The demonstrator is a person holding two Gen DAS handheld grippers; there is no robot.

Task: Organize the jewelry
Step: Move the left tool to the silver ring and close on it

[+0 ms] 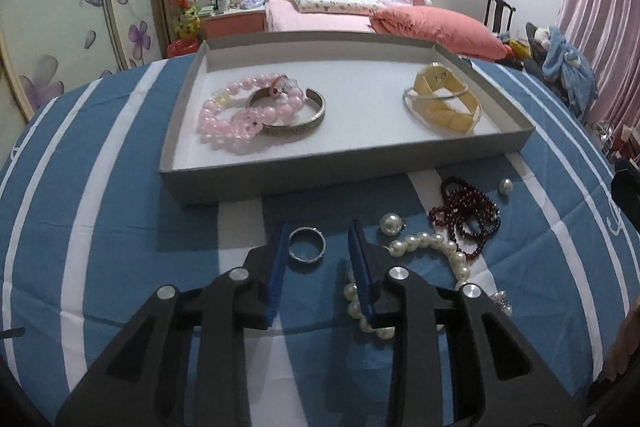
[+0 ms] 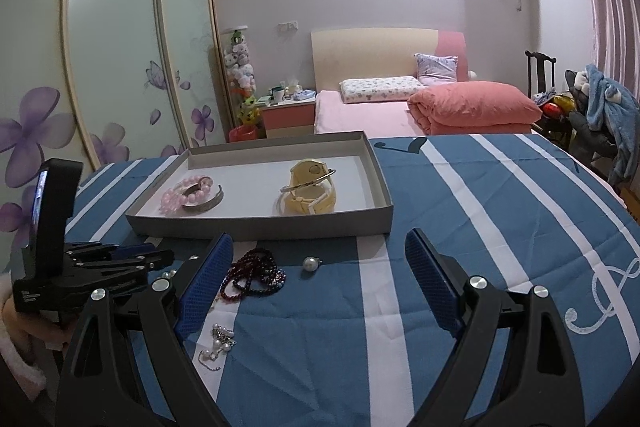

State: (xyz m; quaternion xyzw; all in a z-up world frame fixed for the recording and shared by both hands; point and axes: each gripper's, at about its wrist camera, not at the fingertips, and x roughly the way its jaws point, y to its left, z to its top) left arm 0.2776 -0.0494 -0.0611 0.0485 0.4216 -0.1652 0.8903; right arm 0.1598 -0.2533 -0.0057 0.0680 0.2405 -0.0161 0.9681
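Silver ring (image 1: 307,244) on the striped bench, between the spread fingers of the left tool (image 1: 318,227), ungripped, pearl bracelet (image 1: 424,267) just beside, right tool (image 2: 320,247) released

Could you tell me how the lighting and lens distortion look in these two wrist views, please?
Left wrist view: fisheye bends the gray tray rim; the open left tool casts a soft shadow around the silver ring. Right wrist view: ceiling glare washes out the upper wall; wardrobe doors bow and show light reflections.

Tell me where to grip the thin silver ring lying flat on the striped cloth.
Probably pinch the thin silver ring across its outer rim, coming straight down: it lies flat, so only the band edges offer purchase. The open left gripper already brackets it.
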